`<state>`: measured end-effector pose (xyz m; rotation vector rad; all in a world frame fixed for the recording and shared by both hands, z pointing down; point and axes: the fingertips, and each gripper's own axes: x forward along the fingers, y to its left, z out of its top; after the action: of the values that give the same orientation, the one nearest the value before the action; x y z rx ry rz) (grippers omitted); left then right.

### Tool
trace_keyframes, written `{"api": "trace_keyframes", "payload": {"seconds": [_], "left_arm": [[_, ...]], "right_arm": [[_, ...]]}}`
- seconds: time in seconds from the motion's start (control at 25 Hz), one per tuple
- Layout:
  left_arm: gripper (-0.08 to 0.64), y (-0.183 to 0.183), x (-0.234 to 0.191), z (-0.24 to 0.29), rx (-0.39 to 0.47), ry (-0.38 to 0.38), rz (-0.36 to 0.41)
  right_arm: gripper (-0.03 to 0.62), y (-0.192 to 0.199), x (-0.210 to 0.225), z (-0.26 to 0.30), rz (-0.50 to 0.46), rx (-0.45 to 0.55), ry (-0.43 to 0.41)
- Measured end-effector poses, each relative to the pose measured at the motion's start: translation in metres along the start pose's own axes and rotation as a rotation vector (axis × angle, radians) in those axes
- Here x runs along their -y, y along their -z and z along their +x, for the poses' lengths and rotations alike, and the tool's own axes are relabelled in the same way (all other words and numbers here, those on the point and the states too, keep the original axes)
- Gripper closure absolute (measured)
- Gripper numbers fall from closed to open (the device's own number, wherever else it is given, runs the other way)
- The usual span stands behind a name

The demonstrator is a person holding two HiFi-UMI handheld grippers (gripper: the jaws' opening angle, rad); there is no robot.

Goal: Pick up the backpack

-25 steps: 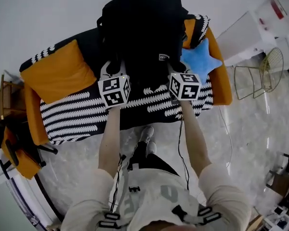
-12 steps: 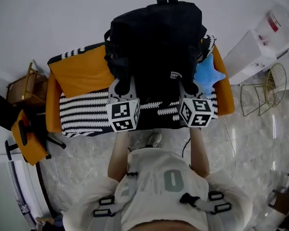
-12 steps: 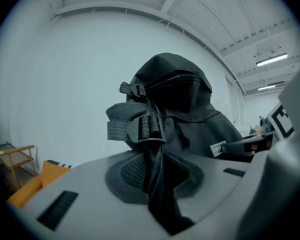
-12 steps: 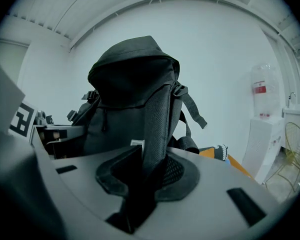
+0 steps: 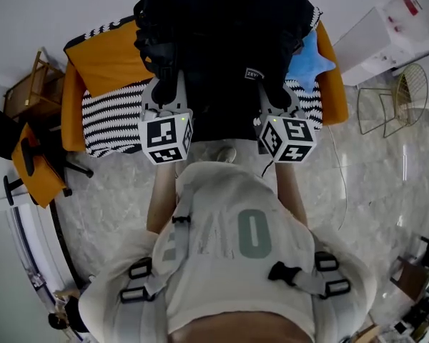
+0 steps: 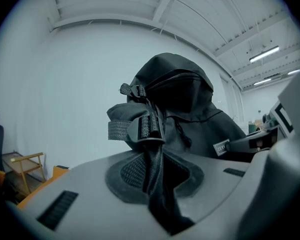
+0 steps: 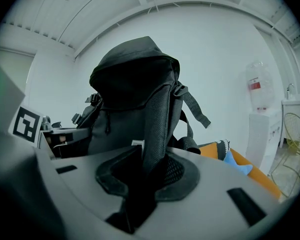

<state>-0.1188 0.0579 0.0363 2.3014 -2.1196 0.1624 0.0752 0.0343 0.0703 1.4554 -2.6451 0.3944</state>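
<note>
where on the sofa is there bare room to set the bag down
Bare: the striped seat left of the left tool, by the orange cushion. Crowded: the right end, where the blue star pillow leaves a narrow strip beside the right tool. The backpack, clamped in both tools, hides the middle.

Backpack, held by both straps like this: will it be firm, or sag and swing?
The backpack probably holds its shape; its body looks full and rounded. Hanging by the padded right strap in the right gripper and the thin left strap in the left gripper, it may swing. The webbing could slip.
</note>
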Motion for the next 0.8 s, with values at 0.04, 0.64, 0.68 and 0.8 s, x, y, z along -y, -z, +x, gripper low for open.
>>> {"api": "trace_keyframes", "payload": {"seconds": [0.04, 0.64, 0.68, 0.8], "left_arm": [[0.492, 0.0, 0.001, -0.003, 0.004, 0.0, 0.005], [0.492, 0.0, 0.001, -0.03, 0.027, -0.034, -0.017], [0.492, -0.001, 0.0, -0.031, 0.028, -0.037, -0.017], [0.492, -0.005, -0.001, -0.032, 0.036, -0.039, -0.017]], "right_arm": [[0.495, 0.002, -0.002, -0.004, 0.003, 0.004, -0.002], [0.497, 0.001, -0.014, -0.021, -0.023, 0.019, -0.028], [0.497, 0.0, -0.015, -0.021, -0.024, 0.02, -0.029], [0.497, -0.004, -0.017, -0.022, -0.027, 0.029, -0.034]]}}
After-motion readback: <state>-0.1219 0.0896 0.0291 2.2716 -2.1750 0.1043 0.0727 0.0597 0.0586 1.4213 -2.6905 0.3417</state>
